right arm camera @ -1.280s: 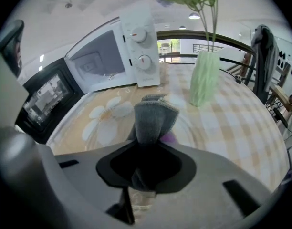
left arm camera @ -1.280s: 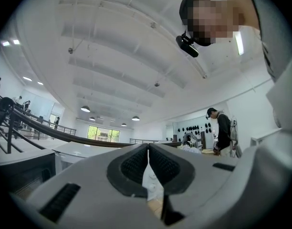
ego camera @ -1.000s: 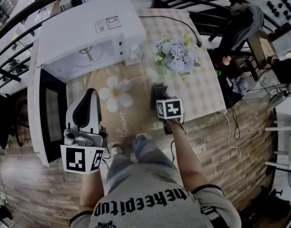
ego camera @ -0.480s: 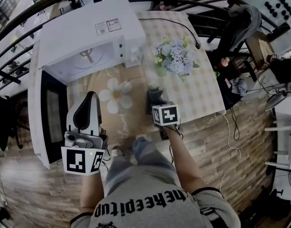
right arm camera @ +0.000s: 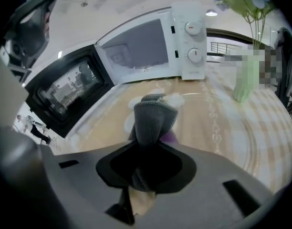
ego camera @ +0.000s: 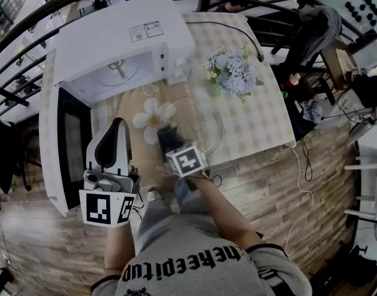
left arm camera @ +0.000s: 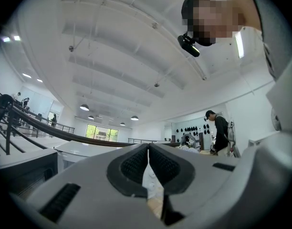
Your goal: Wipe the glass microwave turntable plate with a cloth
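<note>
Right gripper (right arm camera: 148, 165) – you are clenching the cloth (right arm camera: 153, 116), pressing the plate's (right arm camera: 241, 142) left part | plate lying on the table, near side of the microwave (ego camera: 124, 45) | left gripper (left arm camera: 148, 165) closed, empty | wiping seemingly under way – right side left

The head view looks steeply down onto the bench (ego camera: 256, 128) and microwave (ego camera: 121, 48). The right gripper view sits low, close over that bench, facing the same microwave. The left gripper view looks past the left tool (left arm camera: 148, 151) up at the ceiling (left arm camera: 112, 56)

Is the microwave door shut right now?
No, the microwave door is swung wide open to the left, leaving the cavity exposed.
</note>
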`<state>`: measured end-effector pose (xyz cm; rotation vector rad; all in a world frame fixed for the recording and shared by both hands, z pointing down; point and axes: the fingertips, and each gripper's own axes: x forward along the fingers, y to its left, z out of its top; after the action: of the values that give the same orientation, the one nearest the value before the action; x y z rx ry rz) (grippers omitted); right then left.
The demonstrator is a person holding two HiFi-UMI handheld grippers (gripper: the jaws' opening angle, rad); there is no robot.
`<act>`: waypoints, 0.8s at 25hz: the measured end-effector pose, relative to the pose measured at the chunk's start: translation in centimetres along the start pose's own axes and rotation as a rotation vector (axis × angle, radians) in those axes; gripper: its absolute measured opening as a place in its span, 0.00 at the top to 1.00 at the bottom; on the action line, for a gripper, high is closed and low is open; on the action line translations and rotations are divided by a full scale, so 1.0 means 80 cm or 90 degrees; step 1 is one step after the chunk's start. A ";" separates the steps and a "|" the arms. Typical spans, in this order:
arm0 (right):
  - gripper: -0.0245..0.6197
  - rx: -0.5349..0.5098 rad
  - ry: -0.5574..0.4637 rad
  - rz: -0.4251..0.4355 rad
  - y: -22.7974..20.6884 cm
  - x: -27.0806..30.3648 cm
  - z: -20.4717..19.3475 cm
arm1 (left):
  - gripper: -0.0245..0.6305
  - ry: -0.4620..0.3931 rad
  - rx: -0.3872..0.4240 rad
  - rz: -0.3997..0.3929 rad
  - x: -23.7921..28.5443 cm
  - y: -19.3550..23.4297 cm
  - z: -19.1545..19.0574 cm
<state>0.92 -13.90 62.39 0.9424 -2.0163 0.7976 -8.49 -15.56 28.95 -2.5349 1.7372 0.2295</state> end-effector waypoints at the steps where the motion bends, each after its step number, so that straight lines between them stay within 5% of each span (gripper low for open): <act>1: 0.81 0.000 -0.003 0.002 0.000 0.002 0.000 | 0.94 -0.001 0.001 0.000 -0.001 0.001 0.001; 20: 0.81 0.136 -0.041 -0.119 -0.137 -0.058 -0.040 | 0.94 -0.005 -0.010 -0.018 0.007 0.003 0.002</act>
<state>13.11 -15.65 62.58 1.2739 -1.8887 0.9006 -8.51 -16.11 28.71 -2.5639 1.7016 0.2530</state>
